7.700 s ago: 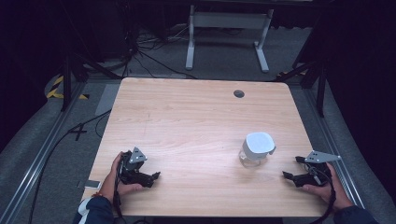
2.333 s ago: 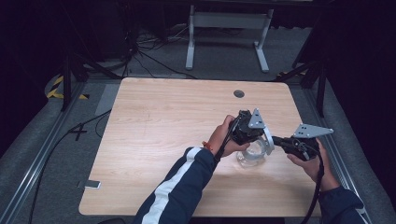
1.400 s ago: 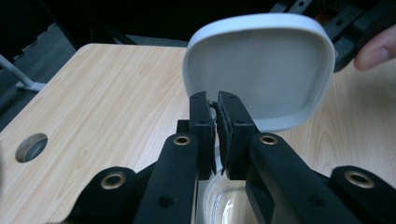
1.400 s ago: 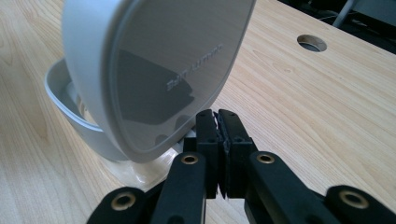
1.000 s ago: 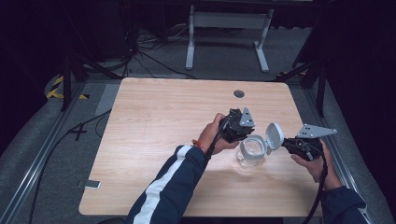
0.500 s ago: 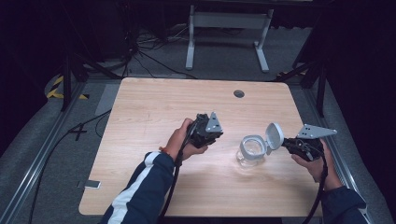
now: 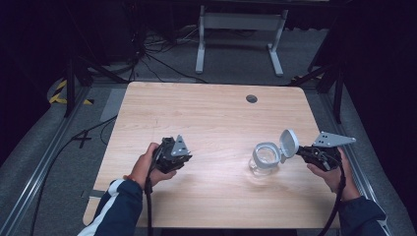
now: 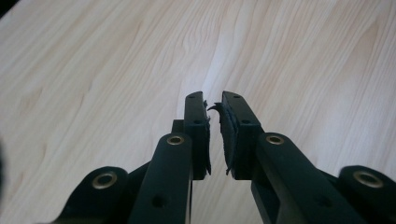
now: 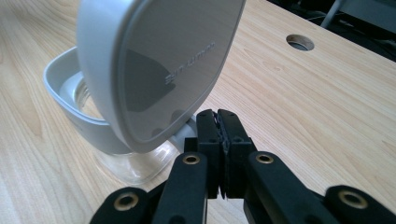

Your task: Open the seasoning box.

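Note:
A clear jar (image 7: 264, 160) with a white rim stands on the right part of the wooden table (image 7: 211, 118). Its white hinged lid (image 7: 288, 142) is up and tilted to the right. My right gripper (image 7: 300, 152) lies just right of the jar, jaws shut, tips against the hinge below the lid (image 9: 159, 60). In the right gripper view the jaws (image 9: 218, 115) press together with nothing showing between them, and the jar rim (image 9: 58, 79) curves off to the left. My left gripper (image 7: 187, 158) hovers over bare wood left of centre. Its jaws (image 8: 214, 100) are almost closed on nothing.
A round cable hole (image 7: 252, 98) sits near the table's far edge, also the hole (image 9: 299, 42) in the right gripper view. A white metal stand (image 7: 236, 22) and loose cables lie on the floor behind. The table's right edge runs close beside my right hand.
The lid, shut at first, was swung open while the left gripper was at the jar. The left gripper has since drawn back leftward across the table. The right gripper has held still.

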The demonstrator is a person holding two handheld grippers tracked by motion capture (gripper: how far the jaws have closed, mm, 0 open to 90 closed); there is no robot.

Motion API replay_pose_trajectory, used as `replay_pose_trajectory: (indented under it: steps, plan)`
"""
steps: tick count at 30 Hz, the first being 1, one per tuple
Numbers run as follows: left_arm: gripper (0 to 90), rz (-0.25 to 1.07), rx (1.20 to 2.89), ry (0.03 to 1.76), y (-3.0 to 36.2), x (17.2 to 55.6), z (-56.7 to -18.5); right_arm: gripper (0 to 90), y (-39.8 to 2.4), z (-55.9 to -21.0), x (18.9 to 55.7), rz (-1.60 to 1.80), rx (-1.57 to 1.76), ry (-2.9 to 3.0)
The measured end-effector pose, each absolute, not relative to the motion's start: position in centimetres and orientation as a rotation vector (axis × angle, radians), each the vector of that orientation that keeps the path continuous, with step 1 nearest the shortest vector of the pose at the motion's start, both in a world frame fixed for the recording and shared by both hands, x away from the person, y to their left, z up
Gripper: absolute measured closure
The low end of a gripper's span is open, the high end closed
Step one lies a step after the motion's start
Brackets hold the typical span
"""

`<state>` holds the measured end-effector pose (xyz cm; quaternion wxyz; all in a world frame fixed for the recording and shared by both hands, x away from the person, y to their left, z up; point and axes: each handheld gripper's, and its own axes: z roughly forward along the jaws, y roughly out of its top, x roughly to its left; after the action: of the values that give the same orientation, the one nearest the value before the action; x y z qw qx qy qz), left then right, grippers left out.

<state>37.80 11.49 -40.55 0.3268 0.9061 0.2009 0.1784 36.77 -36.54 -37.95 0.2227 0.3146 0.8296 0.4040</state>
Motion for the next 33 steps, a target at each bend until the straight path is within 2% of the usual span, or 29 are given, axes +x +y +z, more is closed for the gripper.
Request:
replay_pose_trajectory:
  steps: [6, 18, 24, 25, 28, 29, 33]
  plan:
    - [78.3, 0.488, 2.338, 0.65, 16.0, 36.3, -42.2, 88.4, -36.9, -38.3, 36.2, 1.092, 0.868, 2.298]
    - [70.8, 0.44, 2.348, 0.75, 20.0, 34.5, -45.3, 86.3, -37.8, -38.8, 34.4, 1.043, 0.862, 2.299]
    - [63.3, 0.398, 2.341, 0.784, 20.8, 34.1, -46.5, 78.9, -38.4, -40.0, 33.3, 1.032, 0.85, 2.294]
    - [61.6, 0.383, 2.323, 0.786, 21.2, 34.0, -46.7, 73.2, -39.0, -40.7, 32.8, 1.038, 0.854, 2.286]
    - [57.8, 0.368, 2.294, 0.802, 21.6, 33.9, -46.9, 65.7, -39.8, -41.8, 32.1, 1.032, 0.872, 2.282]
    - [57.8, 0.364, 2.281, 0.817, 21.8, 33.8, -47.0, 65.7, -39.8, -41.8, 32.1, 1.032, 0.872, 2.282]
    - [48.2, 0.344, 2.198, 0.825, 22.5, 33.6, -47.8, 52.5, -41.2, -43.6, 31.2, 0.981, 0.949, 2.29]
